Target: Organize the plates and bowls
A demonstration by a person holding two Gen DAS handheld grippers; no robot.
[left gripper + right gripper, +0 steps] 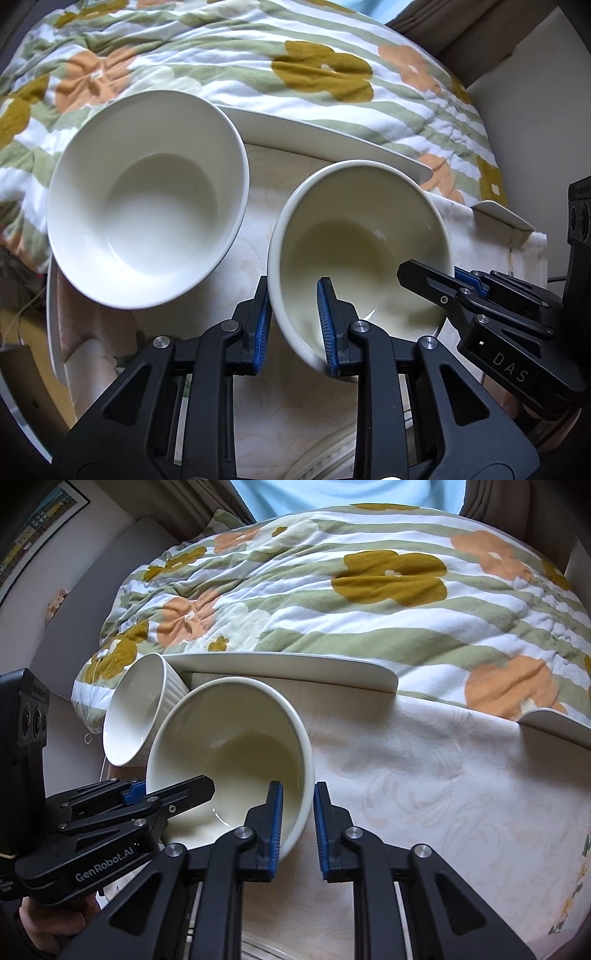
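Left gripper (295, 325): fingers apart, straddling the near-left wall of the cream bowl (362, 258), one blue pad outside the rim, the other inside. Whether the pads actually press the wall I cannot tell; a sliver of gap seems to show on the outer side.

Right gripper (298, 823): same arrangement on the bowl's opposite side, left pad inside, right pad outside, and a clear gap between the outer pad and the wall. So not clamped, as far as this view shows.

Cream bowl (236, 753) sits directly ahead of both grippers, tilted with its mouth toward them, and lies between the two. Neither hand is clearly nearer. My read: the next move turns on which rim grip closes first.

Ahead and left of the left gripper: the white bowl (147, 199), also tipped toward the camera, close beside the cream one in the right view, though contact is uncertain.

Beyond both bowls: a long white plate (332, 136) at the cloth's (424, 775) far edge; a second plate (557, 723) at far right, cut off. Behind them, a floral quilt (332, 602).

Hidden: both bowls' bases, and whatever props them up.
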